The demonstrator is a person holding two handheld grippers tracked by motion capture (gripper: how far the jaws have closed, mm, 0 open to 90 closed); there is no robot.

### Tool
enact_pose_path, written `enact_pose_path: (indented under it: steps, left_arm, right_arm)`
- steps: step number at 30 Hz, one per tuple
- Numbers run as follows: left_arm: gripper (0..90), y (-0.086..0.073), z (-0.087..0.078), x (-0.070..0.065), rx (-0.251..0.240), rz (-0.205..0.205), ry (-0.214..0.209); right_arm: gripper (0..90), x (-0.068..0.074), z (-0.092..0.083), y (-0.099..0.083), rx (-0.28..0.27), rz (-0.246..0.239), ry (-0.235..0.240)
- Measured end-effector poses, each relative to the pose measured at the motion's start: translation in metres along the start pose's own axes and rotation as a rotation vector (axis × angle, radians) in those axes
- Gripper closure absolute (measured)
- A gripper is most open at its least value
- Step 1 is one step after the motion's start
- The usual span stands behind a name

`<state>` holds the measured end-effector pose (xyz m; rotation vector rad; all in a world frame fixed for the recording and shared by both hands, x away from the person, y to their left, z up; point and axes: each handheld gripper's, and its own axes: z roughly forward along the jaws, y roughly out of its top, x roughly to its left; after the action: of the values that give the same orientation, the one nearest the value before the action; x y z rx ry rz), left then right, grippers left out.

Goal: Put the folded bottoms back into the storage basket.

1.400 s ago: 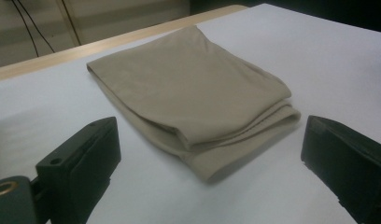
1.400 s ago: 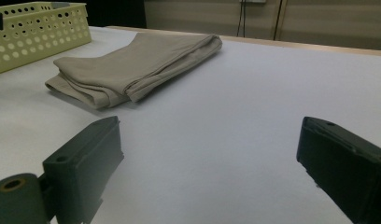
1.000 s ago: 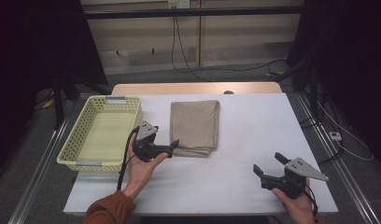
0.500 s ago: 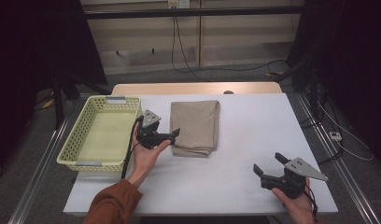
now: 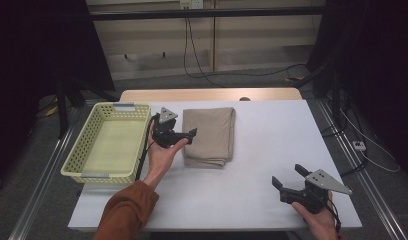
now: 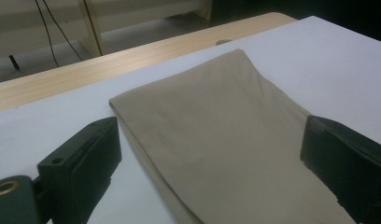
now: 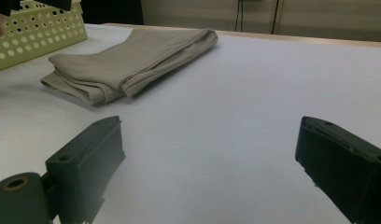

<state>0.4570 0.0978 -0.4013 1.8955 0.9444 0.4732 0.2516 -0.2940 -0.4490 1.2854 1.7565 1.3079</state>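
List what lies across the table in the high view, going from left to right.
Pale yellow perforated plastic basket → left tongs, held open at the cloth's left edge → folded beige cloth → bare white tabletop → right tongs, open near the front right corner.

Plain beige folded cloth [image 5: 209,135], pale yellow perforated basket [image 5: 108,144], white tabletop [image 5: 272,145] w/ light wood far edge, black grippers.

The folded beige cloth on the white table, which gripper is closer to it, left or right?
Left. The left gripper hovers at the folded beige cloth's left edge, jaws open over it. The right gripper sits far off near the white table's front right corner, also open.
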Motion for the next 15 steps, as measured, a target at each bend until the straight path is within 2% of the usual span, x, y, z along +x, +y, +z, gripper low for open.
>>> enact_pose_path:
  steps: [5,8,10,11,15]
  left_arm:
    - [5.8,0.006,0.005,0.002,0.003,-0.002,0.005]
    - [5.8,0.007,0.011,0.006,-0.001,-0.031,-0.004]
    - [6.1,0.008,0.015,0.008,0.004,-0.034,0.002]
    - [6.1,0.007,0.018,0.009,-0.003,-0.063,0.001]
    - [6.1,0.005,0.026,0.013,0.025,-0.077,0.002]
  right_arm:
    - [7.1,0.000,0.000,0.000,0.002,-0.001,0.003]
    - [7.1,0.000,0.001,0.000,0.006,-0.007,0.005]
    - [7.2,0.001,0.000,0.000,0.003,-0.009,0.003]
    - [7.2,0.001,0.000,0.000,0.004,-0.010,0.003]
    - [7.0,0.002,0.002,0.001,0.006,-0.009,0.005]
